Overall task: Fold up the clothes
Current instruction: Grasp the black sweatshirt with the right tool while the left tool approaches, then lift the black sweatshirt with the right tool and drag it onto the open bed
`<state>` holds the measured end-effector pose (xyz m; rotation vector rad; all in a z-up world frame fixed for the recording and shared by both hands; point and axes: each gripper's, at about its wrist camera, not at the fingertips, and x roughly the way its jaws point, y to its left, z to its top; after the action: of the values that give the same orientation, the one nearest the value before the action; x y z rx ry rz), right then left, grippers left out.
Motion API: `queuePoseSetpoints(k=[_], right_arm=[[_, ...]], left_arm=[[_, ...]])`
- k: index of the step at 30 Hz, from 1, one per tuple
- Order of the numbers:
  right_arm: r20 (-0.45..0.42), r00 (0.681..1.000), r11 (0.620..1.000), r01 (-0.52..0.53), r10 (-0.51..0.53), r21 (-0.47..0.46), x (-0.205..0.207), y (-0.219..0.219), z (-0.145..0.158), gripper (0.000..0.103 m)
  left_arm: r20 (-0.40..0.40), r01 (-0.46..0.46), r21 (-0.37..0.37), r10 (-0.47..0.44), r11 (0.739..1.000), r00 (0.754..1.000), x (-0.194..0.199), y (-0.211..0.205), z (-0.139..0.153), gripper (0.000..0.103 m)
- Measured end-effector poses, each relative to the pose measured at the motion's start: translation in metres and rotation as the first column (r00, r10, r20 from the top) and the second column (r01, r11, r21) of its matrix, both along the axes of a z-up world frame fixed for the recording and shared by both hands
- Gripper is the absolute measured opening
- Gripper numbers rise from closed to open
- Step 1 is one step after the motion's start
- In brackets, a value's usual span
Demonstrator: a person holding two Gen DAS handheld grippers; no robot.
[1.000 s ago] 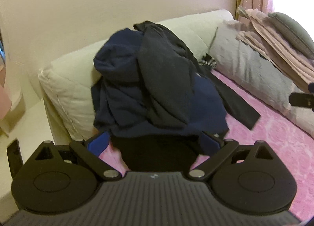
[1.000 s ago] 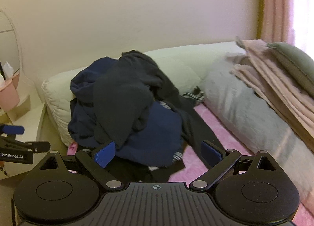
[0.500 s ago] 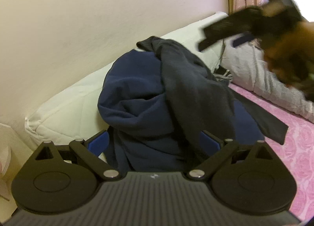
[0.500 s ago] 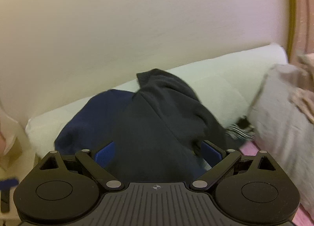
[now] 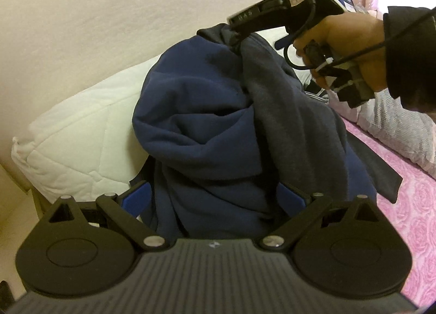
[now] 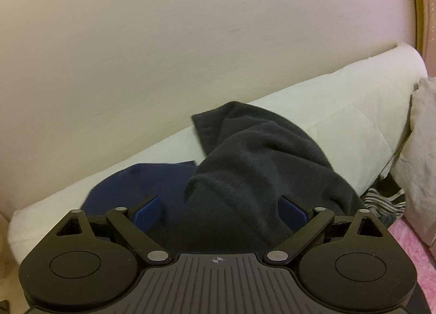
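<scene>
A heap of clothes leans on a white pillow: a navy fleece garment [image 5: 201, 123] with a dark grey garment [image 5: 286, 112] draped over it. My left gripper [image 5: 215, 199] is open, its blue pads on either side of the navy fabric low on the heap. My right gripper [image 6: 220, 207] is open, its jaws straddling the dark grey garment [image 6: 259, 161] at the top of the heap. In the left wrist view the right gripper [image 5: 239, 41] is pushed into the grey fabric at the heap's peak. The navy garment [image 6: 152, 177] shows to the left below it.
The white quilted pillow [image 5: 81, 134] stands against the wall behind the heap. A pink rose-patterned bedspread [image 5: 408, 205] lies on the right. A grey pillow [image 5: 395, 128] lies beyond it. A striped garment [image 6: 381, 199] peeks out at the right of the heap.
Both grippers have moved in toward the heap. The right gripper has come down onto the top of the dark grey garment, and the fabric now lies between its open jaws.
</scene>
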<state>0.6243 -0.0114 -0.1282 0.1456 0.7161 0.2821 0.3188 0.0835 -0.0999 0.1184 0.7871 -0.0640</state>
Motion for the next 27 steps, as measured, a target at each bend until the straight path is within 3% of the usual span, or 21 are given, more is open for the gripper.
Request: queuePoseSetpoints(k=[1,3,4,5,8,14,21,25,27], right_arm=[[-0.015,1.000,1.000,0.000,0.000,-0.017,0.004,0.001,-0.003,0.048],[-0.032,0.999,1.000,-0.005,0.004,-0.030,0.007,-0.001,-0.007,0.035],[-0.035,0.999,0.999,-0.009,0.008,-0.031,0.007,-0.003,-0.008,0.020],[-0.028,1.000,0.999,-0.014,0.013,-0.036,0.004,-0.005,-0.006,0.017],[0.010,1.000,1.000,-0.014,0.014,-0.016,-0.015,-0.021,0.008,0.013],[0.070,0.990,0.985,0.112,-0.122,0.132,-0.114,-0.114,0.047,0.005],[0.050,0.942,0.928,0.318,-0.333,0.194,-0.298,-0.240,0.062,0.004],[0.001,0.886,0.867,0.454,-0.464,0.204,-0.430,-0.303,0.051,0.004],[-0.039,0.847,0.822,0.525,-0.530,0.220,-0.495,-0.333,0.046,0.004]], left_arm=[[-0.001,-0.001,0.001,0.001,1.000,1.000,0.000,0.000,0.000,0.097],[0.000,0.001,0.005,-0.001,1.000,1.000,0.000,-0.001,0.000,0.097],[0.002,0.004,0.008,-0.004,1.000,1.000,0.000,-0.002,0.001,0.097],[0.007,0.009,0.013,-0.009,1.000,1.000,-0.001,-0.004,0.001,0.097],[0.030,0.024,0.022,-0.024,0.999,0.999,-0.005,-0.009,0.006,0.097],[0.097,0.082,0.024,-0.084,0.996,0.992,-0.023,-0.030,0.024,0.097],[0.156,0.257,0.042,-0.260,0.966,0.953,-0.072,-0.093,0.040,0.097],[0.129,0.388,0.034,-0.389,0.921,0.912,-0.120,-0.154,0.034,0.097],[0.099,0.467,0.007,-0.465,0.884,0.880,-0.148,-0.191,0.028,0.097]])
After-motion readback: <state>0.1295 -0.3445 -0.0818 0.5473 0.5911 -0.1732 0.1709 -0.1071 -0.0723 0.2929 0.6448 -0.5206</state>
